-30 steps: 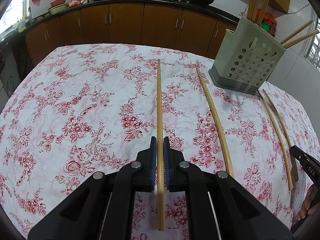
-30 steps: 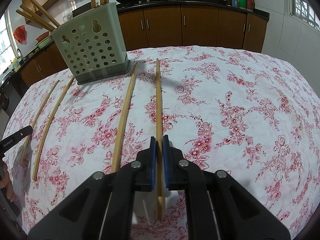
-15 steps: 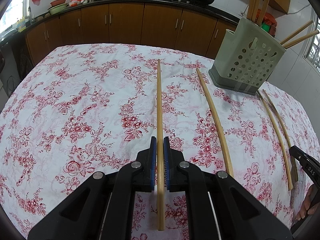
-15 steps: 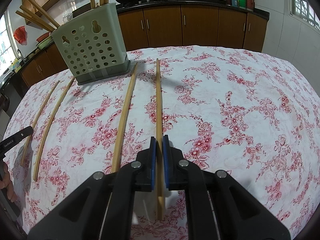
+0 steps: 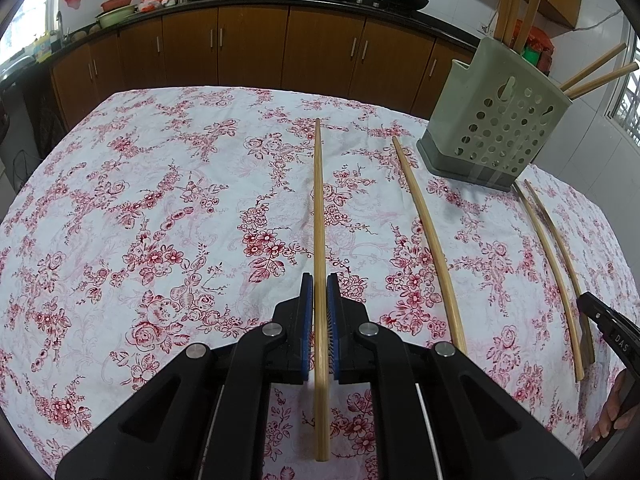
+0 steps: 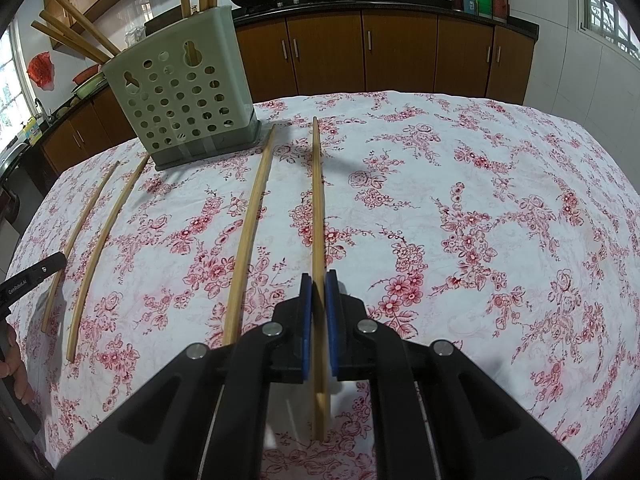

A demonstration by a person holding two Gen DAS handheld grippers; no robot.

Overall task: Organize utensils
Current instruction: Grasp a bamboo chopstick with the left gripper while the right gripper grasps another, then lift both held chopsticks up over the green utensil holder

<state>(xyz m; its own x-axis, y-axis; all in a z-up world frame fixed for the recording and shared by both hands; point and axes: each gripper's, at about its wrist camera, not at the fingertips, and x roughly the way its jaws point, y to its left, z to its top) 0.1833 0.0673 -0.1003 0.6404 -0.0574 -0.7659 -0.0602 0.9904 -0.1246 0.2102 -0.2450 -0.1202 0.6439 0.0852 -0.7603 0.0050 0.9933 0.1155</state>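
A person is working at a table under a floral tablecloth (image 5: 160, 200). The left gripper (image 5: 319, 328) is clamping a bamboo chopstick (image 5: 319, 208) near its back end, and the right gripper (image 6: 315, 320) is pinching another chopstick (image 6: 316, 200) likewise, probably to carry both to the perforated green holder (image 6: 180, 108). Three loose chopsticks (image 6: 248, 236) are lying between them, awaiting sorting.

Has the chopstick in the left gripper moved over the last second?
No. The chopstick sits clamped in the left gripper, its far tip at the same flower on the tablecloth and as far from the holder as before.
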